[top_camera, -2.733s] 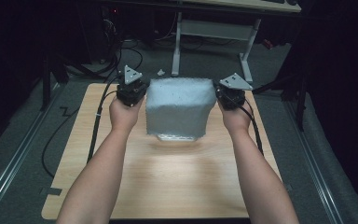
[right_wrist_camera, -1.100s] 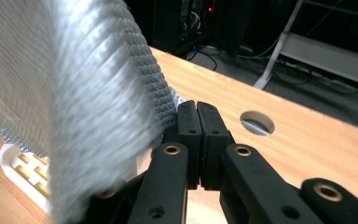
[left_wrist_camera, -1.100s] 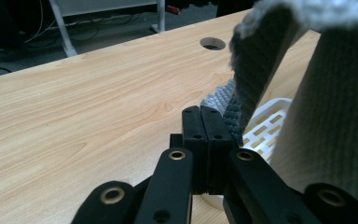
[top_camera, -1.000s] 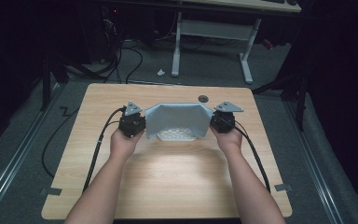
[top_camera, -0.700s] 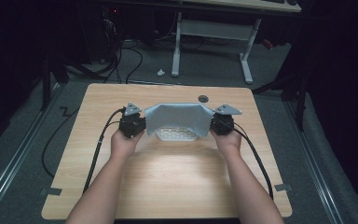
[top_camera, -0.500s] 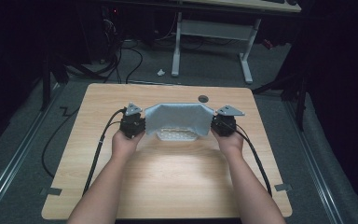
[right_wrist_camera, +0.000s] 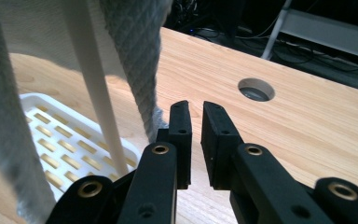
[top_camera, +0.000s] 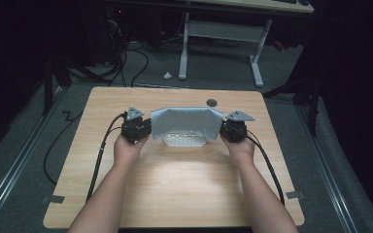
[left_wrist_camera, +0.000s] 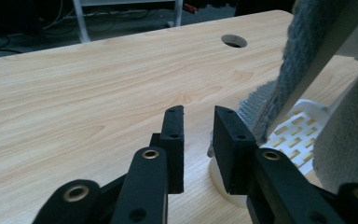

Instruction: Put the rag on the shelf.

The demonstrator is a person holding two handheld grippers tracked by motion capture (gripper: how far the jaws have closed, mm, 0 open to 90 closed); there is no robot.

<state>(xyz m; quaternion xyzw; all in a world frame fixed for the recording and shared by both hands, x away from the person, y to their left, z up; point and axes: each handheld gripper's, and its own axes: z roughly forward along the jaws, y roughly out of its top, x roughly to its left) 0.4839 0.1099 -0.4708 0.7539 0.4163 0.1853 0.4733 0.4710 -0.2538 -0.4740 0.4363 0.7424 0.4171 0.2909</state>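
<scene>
Both claws just opened, nothing pinched: left claw (left_wrist_camera: pixel 196 140), right claw (right_wrist_camera: pixel 196 135) flank grey towel (top_camera: pixel 187 121) draped over white rack (top_camera: pixel 184 141) on surface (top_camera: pixel 184 184).

Both forearms reach forward side by side, the left tool (top_camera: pixel 148 128) and right tool (top_camera: pixel 223 130) facing each other, each with jaws just opened and nothing between them.

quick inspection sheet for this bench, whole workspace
surface: wooden table, round hole near far edge
job's things: grey towel draped over a white slotted rack
clutter: nothing seen
grippers: left claw and right claw beside the towel's ends, jaws just opening, nothing between them
cables: black cable off the left claw, another off the right
surroundings: dark room, desk frame and floor wires behind
</scene>
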